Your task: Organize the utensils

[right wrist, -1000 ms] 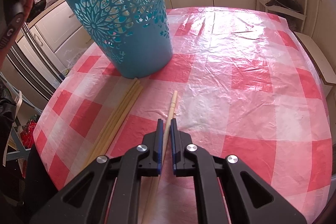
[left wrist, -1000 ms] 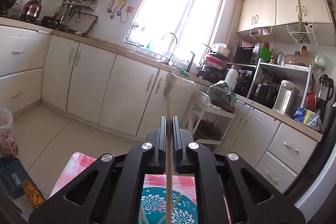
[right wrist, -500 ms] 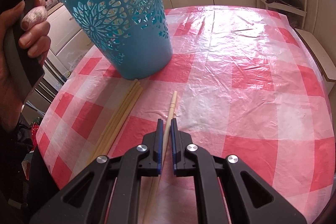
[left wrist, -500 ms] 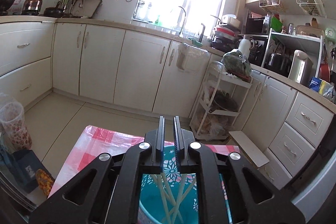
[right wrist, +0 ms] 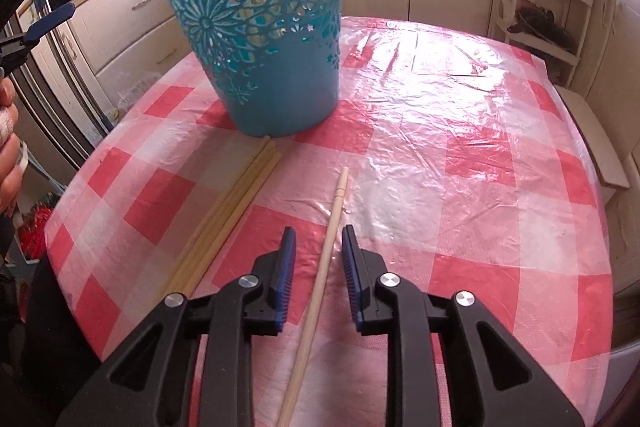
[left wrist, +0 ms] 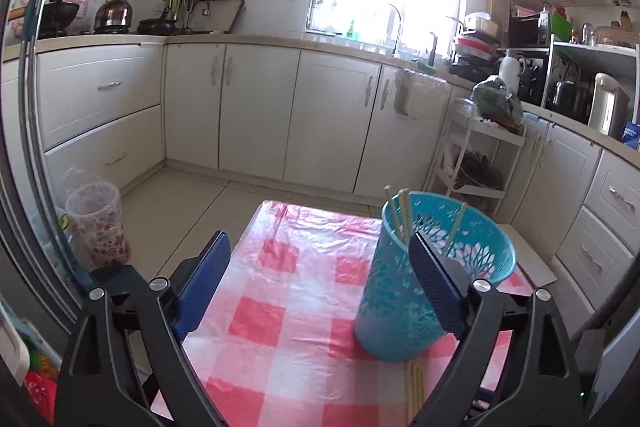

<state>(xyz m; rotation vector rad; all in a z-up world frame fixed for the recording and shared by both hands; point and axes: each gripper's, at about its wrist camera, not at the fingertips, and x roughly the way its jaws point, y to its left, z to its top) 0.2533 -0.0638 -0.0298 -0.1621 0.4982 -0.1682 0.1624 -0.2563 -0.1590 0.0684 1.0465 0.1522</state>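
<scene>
Chopstick gone from left gripper (left wrist: 320, 279), jaws opening empty, teal basket (right wrist: 264, 39) holding chopsticks (left wrist: 402, 213), right gripper (right wrist: 319, 259) opening around single chopstick (right wrist: 326, 259) on checked tablecloth (right wrist: 460, 163), bundle (right wrist: 228, 211) at basket's foot.

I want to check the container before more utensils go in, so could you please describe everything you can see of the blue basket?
The blue basket is a round, tapered plastic bucket, wider at the rim, its wall pierced with flower cut-outs over a solid lower band. It stands upright on the red-and-white checked tablecloth. Several pale chopsticks lean inside, tips above the rim. A bundle of chopsticks lies on the cloth with its far end at the basket's base. No gripper touches it.
</scene>
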